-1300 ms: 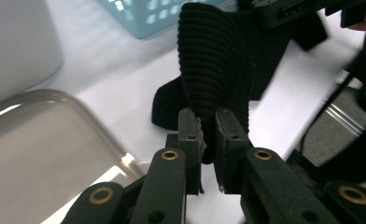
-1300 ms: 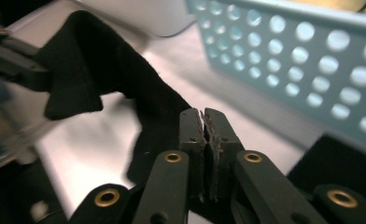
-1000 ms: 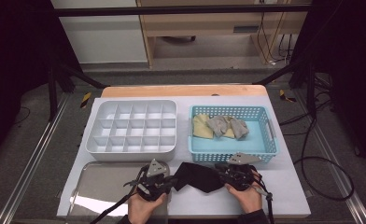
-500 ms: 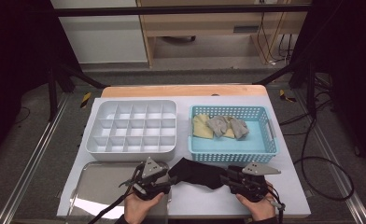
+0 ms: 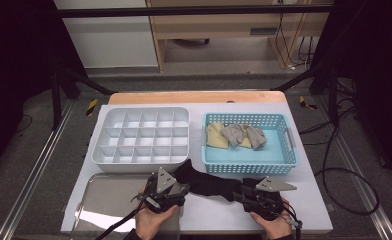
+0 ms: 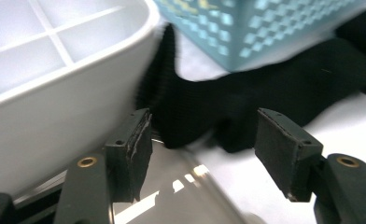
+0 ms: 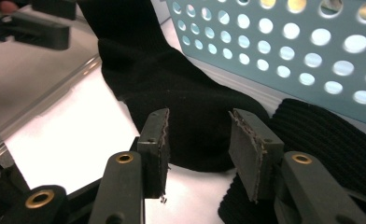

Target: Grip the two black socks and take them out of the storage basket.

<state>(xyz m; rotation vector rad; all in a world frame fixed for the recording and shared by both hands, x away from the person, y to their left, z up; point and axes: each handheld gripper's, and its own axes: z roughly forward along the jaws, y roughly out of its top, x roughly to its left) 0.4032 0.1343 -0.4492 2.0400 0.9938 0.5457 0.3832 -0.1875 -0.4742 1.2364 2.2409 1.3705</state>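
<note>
Black sock (image 5: 211,182) just let go by left gripper (image 6: 204,140), right gripper (image 7: 197,140) parted too, lying flat for folding.

text: none readable | labels: none | numbers: none

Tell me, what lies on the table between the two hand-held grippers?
A black knitted sock stretches across the white tabletop from the left gripper to the right gripper, plain in the high view; both stand open.
</note>
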